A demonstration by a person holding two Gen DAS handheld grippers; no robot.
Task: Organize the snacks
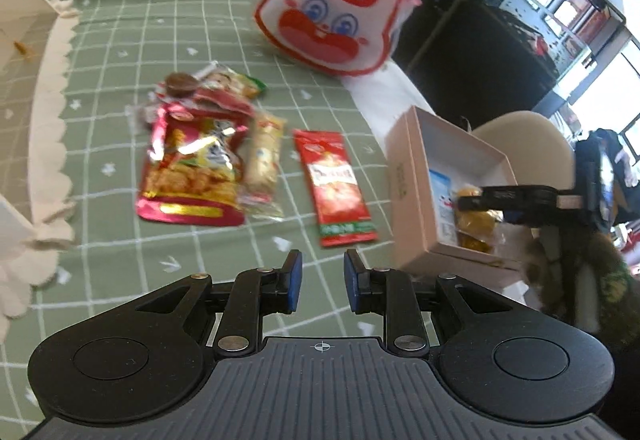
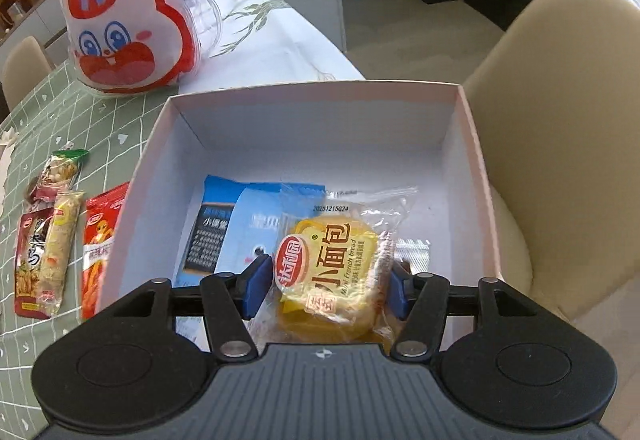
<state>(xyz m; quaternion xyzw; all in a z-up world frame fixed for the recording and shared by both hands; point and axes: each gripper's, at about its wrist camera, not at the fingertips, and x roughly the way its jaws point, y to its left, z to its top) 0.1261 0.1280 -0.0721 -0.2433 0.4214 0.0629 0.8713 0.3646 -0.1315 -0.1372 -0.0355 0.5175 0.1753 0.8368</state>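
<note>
The right gripper (image 2: pixel 328 280) has its blue pads on either side of a yellow mini bread pack (image 2: pixel 332 272) in clear wrap, red logo on its label, over the open pink box (image 2: pixel 472 144). A blue packet (image 2: pixel 228 228) lies beneath. The left gripper (image 1: pixel 322 280) hovers narrow and empty, a red sachet (image 1: pixel 338 188) just ahead.

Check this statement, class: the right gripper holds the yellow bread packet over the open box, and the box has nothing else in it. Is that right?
Not quite. The right gripper does have the yellow bread packet between its fingers over the open box, but the box is not otherwise bare: a blue packet already lies inside. The right wrist view shows it.
</note>
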